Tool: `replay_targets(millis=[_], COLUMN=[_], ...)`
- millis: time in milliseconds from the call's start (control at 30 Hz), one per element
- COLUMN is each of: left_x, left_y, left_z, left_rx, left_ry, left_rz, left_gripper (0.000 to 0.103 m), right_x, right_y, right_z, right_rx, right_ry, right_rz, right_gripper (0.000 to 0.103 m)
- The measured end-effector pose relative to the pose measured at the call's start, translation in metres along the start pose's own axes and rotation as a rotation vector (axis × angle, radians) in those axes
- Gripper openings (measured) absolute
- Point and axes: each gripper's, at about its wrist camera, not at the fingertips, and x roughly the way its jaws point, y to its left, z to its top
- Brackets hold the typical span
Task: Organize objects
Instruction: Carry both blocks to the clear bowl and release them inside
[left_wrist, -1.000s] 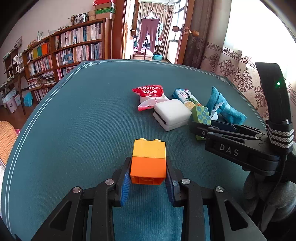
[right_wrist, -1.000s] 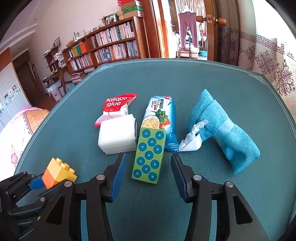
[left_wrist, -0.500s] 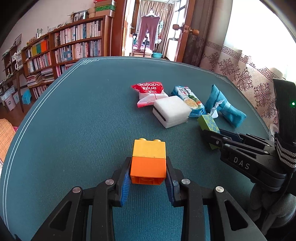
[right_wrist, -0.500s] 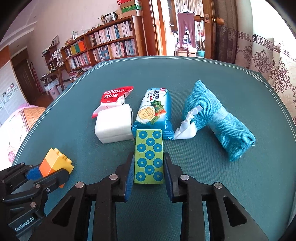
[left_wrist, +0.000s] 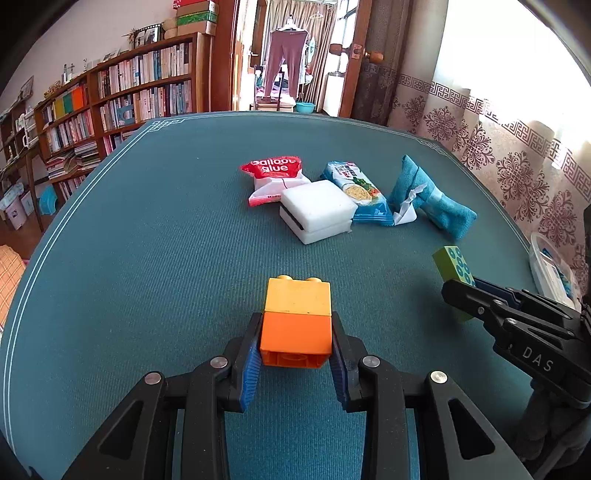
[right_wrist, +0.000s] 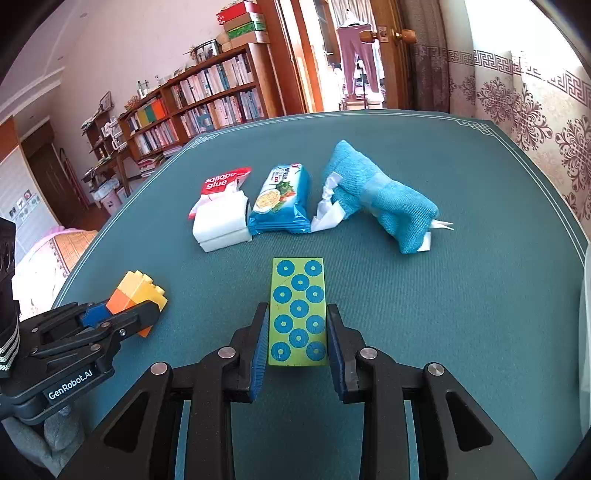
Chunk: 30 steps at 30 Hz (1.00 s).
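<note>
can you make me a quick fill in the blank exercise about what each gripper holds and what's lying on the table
1. The left gripper is shut on a stack of two toy bricks, a yellow one on an ______ one.
2. The right gripper is shut on a green rectangular block printed with blue ______.
3. The white foam block lies between the red glue packet and the blue ______ packet.
4. The folded blue cloth lies on the ______ table cover.

Missing words: orange; circles; cracker; teal

On the teal felt desk (right_wrist: 461, 314), a red-and-white glue pouch (right_wrist: 218, 184), white foam block (right_wrist: 221, 225), blue cracker packet (right_wrist: 282, 201) and rolled blue towel (right_wrist: 384, 199) lie in a row, left to right. The block overlaps the pouch's near end.
</note>
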Motion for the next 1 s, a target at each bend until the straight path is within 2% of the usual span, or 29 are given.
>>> replay_targets(millis=[300, 533, 833, 1000], left_x=[0.0, 0.0, 0.0, 0.0], left_y=[-0.014, -0.032, -0.063, -0.076], left_z=[-0.004, -0.006, -0.007, -0.008], left_rx=[0.024, 0.046, 0.078, 0.091], left_ry=[0.006, 0.013, 0.015, 0.019], left_rz=[-0.014, -0.03, -0.057, -0.069], left_gripper=[0.034, 0.034, 0.034, 0.034], right_x=[-0.031, -0.07, -0.123, -0.146], right_y=[-0.026, -0.059, -0.111, -0.145], right_z=[-0.015, -0.022, -0.031, -0.038], right_rx=[0.022, 0.054, 0.135, 0.201], right_ry=[-0.02, -0.07, -0.148, -0.178], right_rz=[-0.023, -0.072, -0.174, -0.259], right_gripper=[0.03, 0.03, 0.03, 0.03])
